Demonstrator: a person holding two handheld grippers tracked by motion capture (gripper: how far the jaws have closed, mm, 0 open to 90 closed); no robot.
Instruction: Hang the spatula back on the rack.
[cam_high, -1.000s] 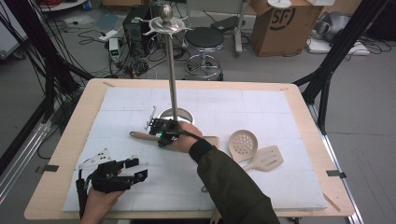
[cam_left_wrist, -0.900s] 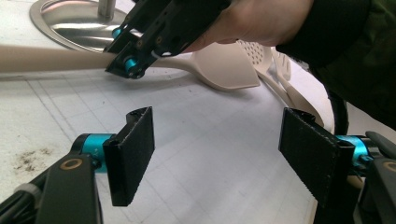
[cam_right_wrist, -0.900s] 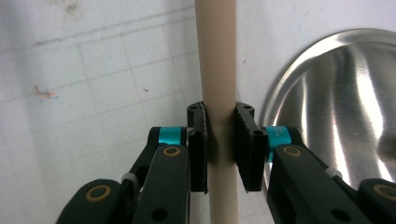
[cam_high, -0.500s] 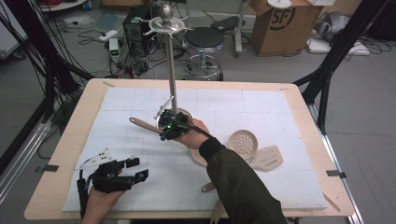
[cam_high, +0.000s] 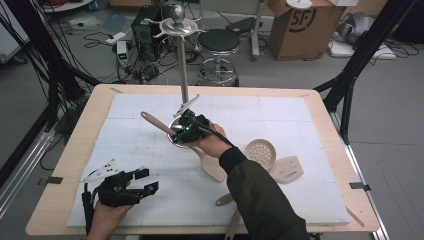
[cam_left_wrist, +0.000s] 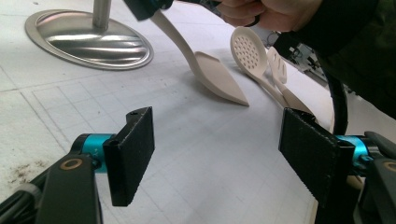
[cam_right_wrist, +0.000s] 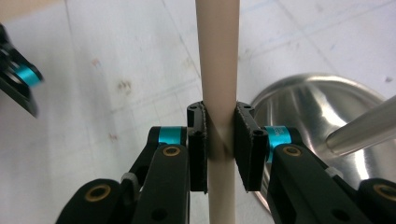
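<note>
The beige spatula (cam_high: 200, 152) is clamped in my right gripper (cam_right_wrist: 219, 144), both pads pressed flat against its handle, which runs straight up between them in the right gripper view. From above, the handle end points toward the far left corner of the table (cam_high: 320, 102), and the flat blade hangs down toward me, its tip close to the white mat (cam_high: 280, 112); in the left gripper view I cannot tell whether the tip touches the mat. All this sits around the middle of the table, right over the round steel base (cam_left_wrist: 88, 35) of the hook stand (cam_high: 181, 60), whose pole rises just behind my right hand (cam_high: 210, 142).

To the right of the blade, a slotted spoon (cam_high: 261, 150) and a slotted turner (cam_high: 287, 167) lie side by side on the mat, their handles running under my sleeve.

My left gripper (cam_high: 137, 182) rests near the near left corner, its jaws standing wide apart with nothing between them, pointing toward the stand.
</note>
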